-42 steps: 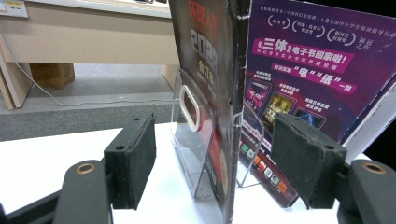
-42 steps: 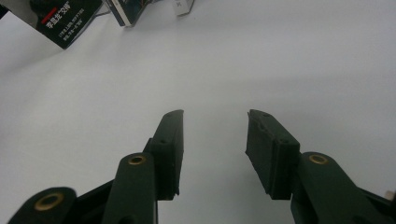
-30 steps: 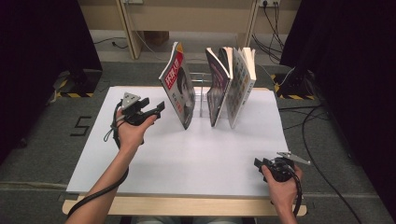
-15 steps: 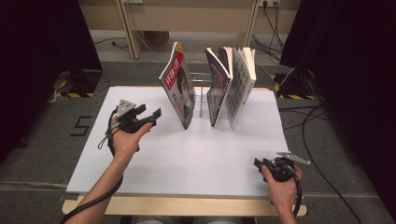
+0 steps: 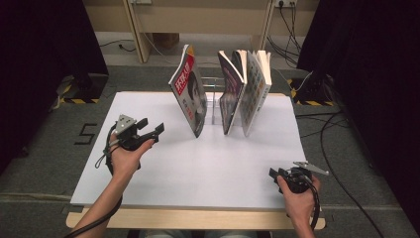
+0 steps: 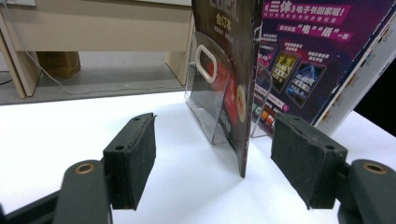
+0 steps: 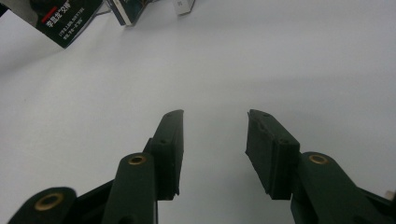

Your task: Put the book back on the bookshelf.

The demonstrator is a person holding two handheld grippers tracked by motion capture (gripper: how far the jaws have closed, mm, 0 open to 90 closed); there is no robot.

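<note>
Three magazines stand leaning in a clear rack (image 5: 213, 100) at the back of the white table (image 5: 208, 168): a red-titled one (image 5: 190, 94) on the left, a dark one (image 5: 230, 96) and a pale one (image 5: 256, 89) on the right. My left gripper (image 5: 151, 127) is open and empty, held left of the red-titled magazine and pointing at it. In the left gripper view, that magazine's edge (image 6: 236, 93) and the rack (image 6: 210, 107) lie beyond the gripper (image 6: 212, 158). My right gripper (image 5: 273, 174) rests open and empty near the front right edge, and its fingers (image 7: 170, 149) frame bare table.
Wooden furniture legs (image 5: 136, 29) and cables (image 5: 292, 25) lie on the floor behind the table. Dark curtains (image 5: 376, 59) hang on both sides. A taped mark (image 5: 88, 133) is on the floor at the left.
My left gripper has drawn back from the magazines toward the near-left and sunk a little. The right gripper has not moved.
</note>
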